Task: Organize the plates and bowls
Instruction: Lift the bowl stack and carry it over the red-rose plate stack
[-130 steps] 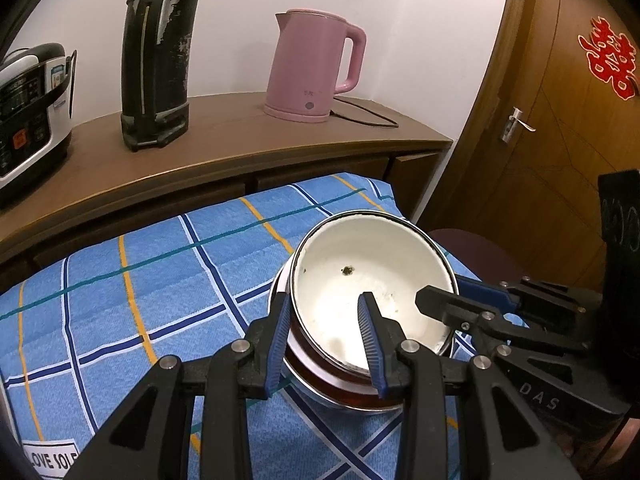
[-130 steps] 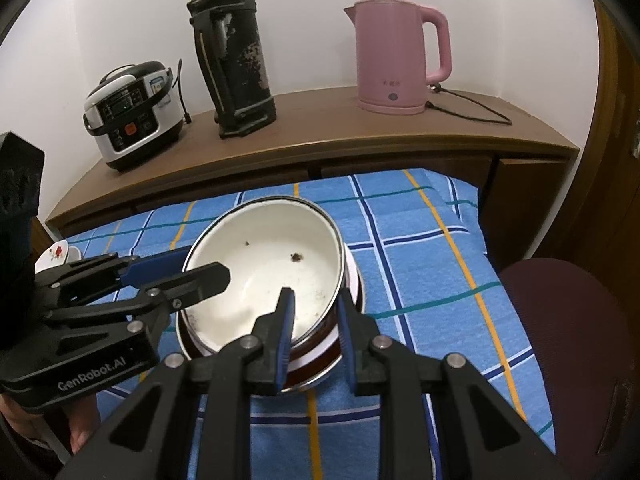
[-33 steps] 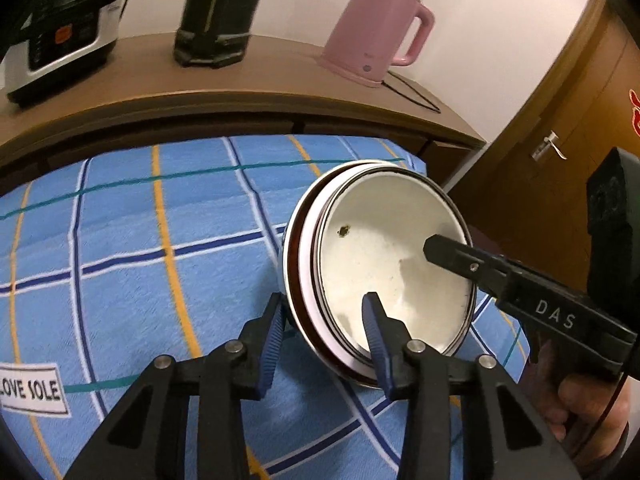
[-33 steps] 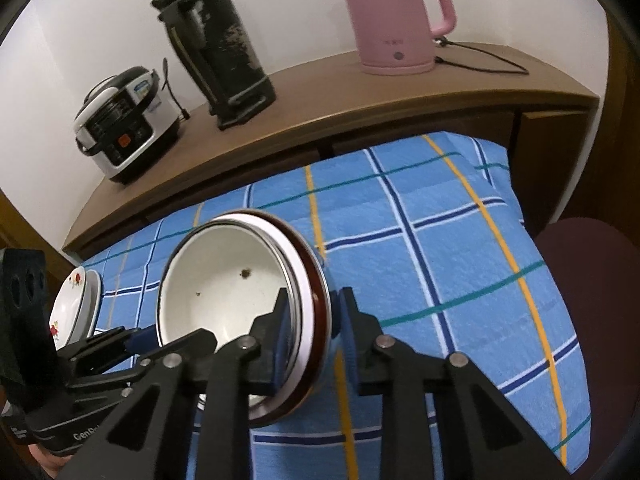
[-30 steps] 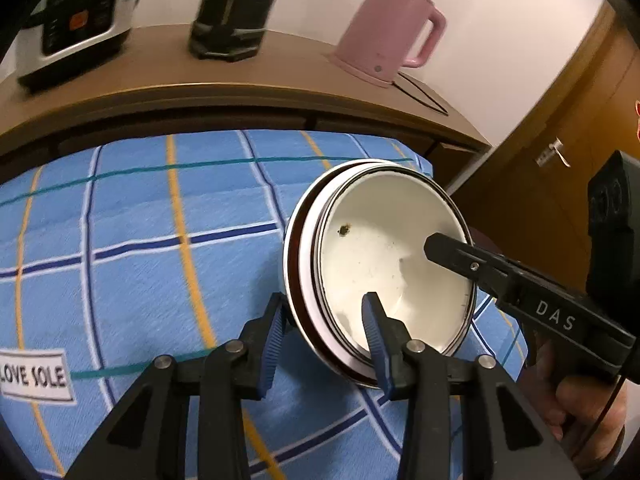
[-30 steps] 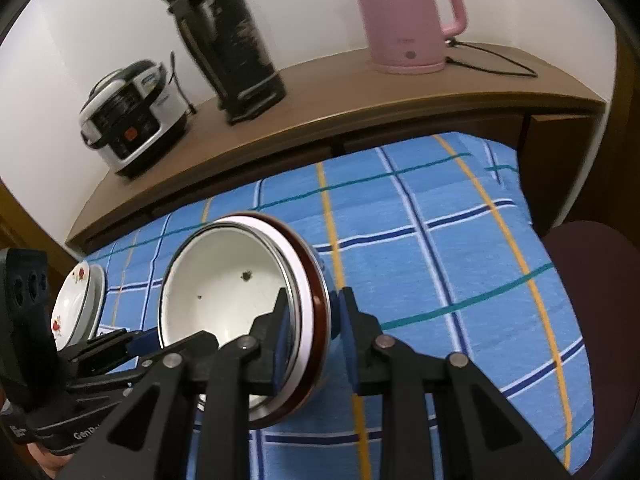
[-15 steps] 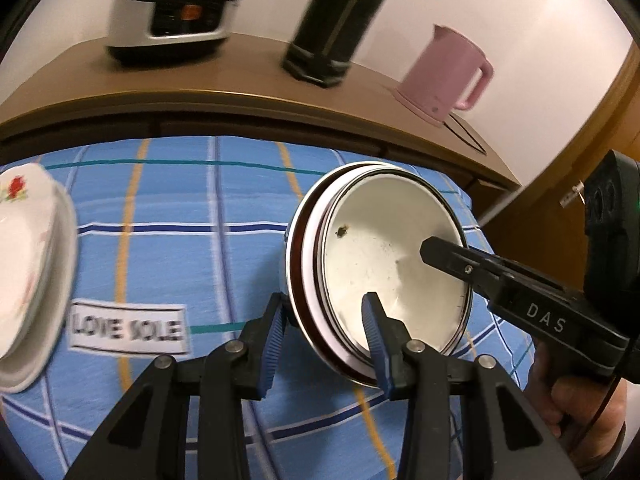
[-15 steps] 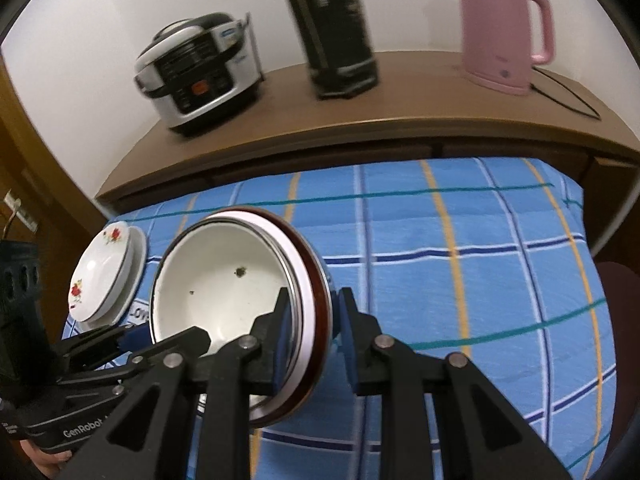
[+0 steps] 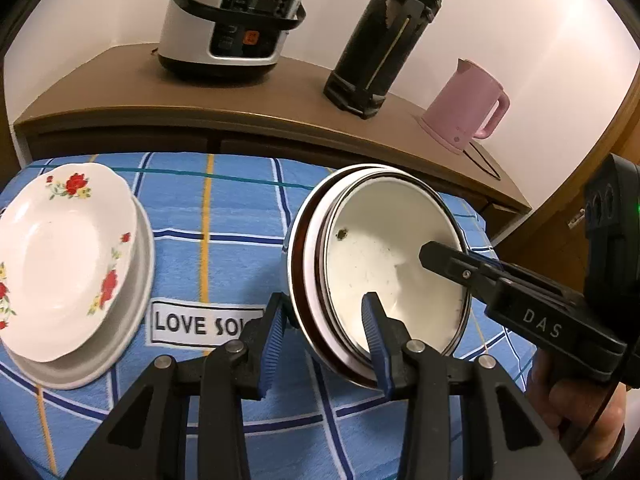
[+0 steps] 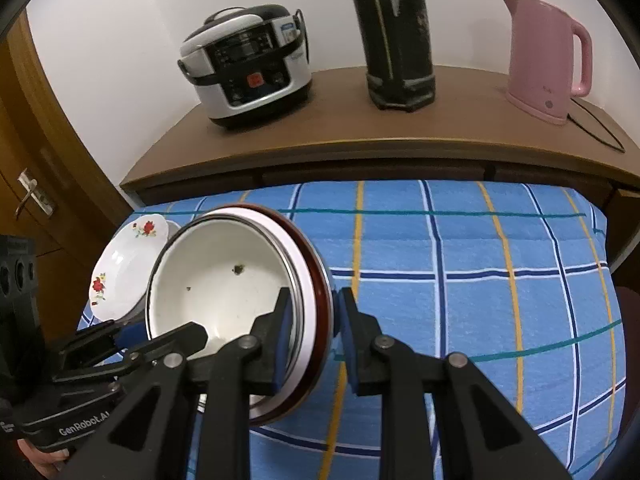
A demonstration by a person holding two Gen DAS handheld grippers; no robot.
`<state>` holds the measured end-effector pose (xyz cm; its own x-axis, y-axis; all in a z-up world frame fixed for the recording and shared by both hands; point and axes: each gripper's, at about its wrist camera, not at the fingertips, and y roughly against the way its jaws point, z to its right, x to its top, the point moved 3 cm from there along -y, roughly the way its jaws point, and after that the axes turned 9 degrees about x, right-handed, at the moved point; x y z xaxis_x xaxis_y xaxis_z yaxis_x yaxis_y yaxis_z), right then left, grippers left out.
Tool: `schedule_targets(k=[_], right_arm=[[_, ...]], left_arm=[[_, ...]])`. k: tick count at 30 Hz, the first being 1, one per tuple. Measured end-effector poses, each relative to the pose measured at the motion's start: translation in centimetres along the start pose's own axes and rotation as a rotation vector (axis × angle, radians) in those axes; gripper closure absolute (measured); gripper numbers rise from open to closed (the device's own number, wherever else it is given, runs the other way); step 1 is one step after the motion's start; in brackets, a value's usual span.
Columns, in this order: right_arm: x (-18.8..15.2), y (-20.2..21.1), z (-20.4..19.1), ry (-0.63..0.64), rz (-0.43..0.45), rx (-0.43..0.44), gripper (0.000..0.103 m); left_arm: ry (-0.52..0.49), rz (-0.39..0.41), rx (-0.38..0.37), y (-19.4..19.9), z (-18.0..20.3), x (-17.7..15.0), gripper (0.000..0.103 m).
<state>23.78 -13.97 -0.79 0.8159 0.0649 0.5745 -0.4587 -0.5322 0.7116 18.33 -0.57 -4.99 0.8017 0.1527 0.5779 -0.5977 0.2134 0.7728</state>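
Note:
A nested stack of bowls (image 9: 392,264), a white enamel bowl inside white, brown and metal ones, hangs tilted above the blue checked tablecloth (image 9: 224,208). My left gripper (image 9: 324,316) is shut on the stack's near-left rim, one finger inside and one outside. My right gripper (image 10: 316,308) is shut on the opposite rim of the bowl stack (image 10: 216,280). To the left, a flowered white plate (image 9: 60,256) lies on a grey plate (image 9: 132,320). In the right wrist view the flowered plate (image 10: 120,268) shows partly behind the stack.
Behind the table stands a wooden sideboard (image 9: 280,108) with a rice cooker (image 9: 232,20), a black thermos (image 9: 384,36) and a pink kettle (image 9: 464,108). A "LOVE SOLE" label (image 9: 192,324) is sewn on the cloth. A person's hand (image 9: 576,404) holds the right gripper.
Both grippers have carried the bowl stack leftward over the cloth. The flowered plate has come into view and now lies close beside the stack. Both grips are unchanged.

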Motion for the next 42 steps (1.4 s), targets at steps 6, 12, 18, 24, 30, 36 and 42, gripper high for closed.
schedule_targets(k=[6, 12, 18, 24, 30, 36, 42], right_arm=[[0.4, 0.1, -1.2, 0.020, 0.006, 0.007, 0.080], [0.8, -0.1, -2.0, 0.033, 0.007, 0.017, 0.080], [1.1, -0.3, -2.9, 0.044, 0.007, 0.029, 0.080], [1.4, -0.6, -4.0, 0.065, 0.007, 0.032, 0.080], [1.7, -1.2, -5.2, 0.085, 0.001, 0.041, 0.080], [1.9, -1.8, -6.7, 0.102, -0.005, 0.056, 0.080], [2.3, -2.6, -8.4, 0.126, -0.018, 0.070, 0.080]], left_arm=[[0.011, 0.012, 0.006, 0.7, -0.9, 0.1, 0.061], [0.023, 0.024, 0.013, 1.3, -1.6, 0.3, 0.061], [0.030, 0.037, 0.026, 2.0, -2.4, 0.4, 0.061], [0.039, 0.045, 0.035, 2.5, -3.3, 0.5, 0.061], [0.049, 0.052, 0.047, 3.0, -4.3, 0.6, 0.061], [0.058, 0.064, 0.066, 3.7, -5.7, 0.8, 0.061], [0.071, 0.072, 0.086, 4.2, -7.1, 0.8, 0.061]])
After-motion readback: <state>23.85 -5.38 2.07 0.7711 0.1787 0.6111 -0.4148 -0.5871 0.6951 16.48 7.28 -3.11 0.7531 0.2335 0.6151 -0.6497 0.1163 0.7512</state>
